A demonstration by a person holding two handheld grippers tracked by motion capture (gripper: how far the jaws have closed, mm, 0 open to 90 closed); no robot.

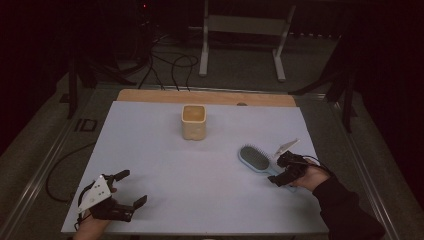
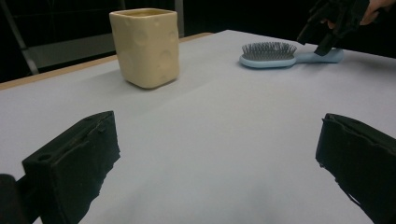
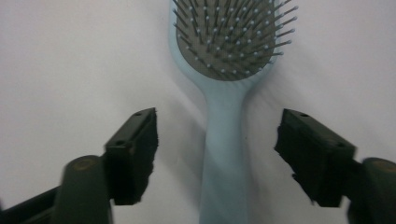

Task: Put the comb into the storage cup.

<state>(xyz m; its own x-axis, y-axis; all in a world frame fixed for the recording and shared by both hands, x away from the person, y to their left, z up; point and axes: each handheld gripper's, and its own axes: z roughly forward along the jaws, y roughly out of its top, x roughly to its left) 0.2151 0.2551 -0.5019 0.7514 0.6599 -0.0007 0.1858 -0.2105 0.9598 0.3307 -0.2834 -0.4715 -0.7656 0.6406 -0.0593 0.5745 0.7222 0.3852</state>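
Fig.: Right gripper [image 3: 217, 140], jaws spread, straddled the handle of the blue hairbrush [image 1: 256, 160], which lay bristles-up on the table [image 1: 165, 175] near its right edge, prob. lined up for a pinch. Left gripper [image 1: 131, 189] spread, idle w/ nothing between; cream cup [image 1: 193, 121] stood upright at the far middle.

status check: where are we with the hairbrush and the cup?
Done: nothing visibly; the hairbrush lies flat on the table, bristles up, apart from the cream cup. In hand: the right gripper is open with its jaws either side of the brush handle, not closed on it. The left gripper is open near the table's front edge, holding nothing. Left: closing on the handle, lifting; destination unknown.
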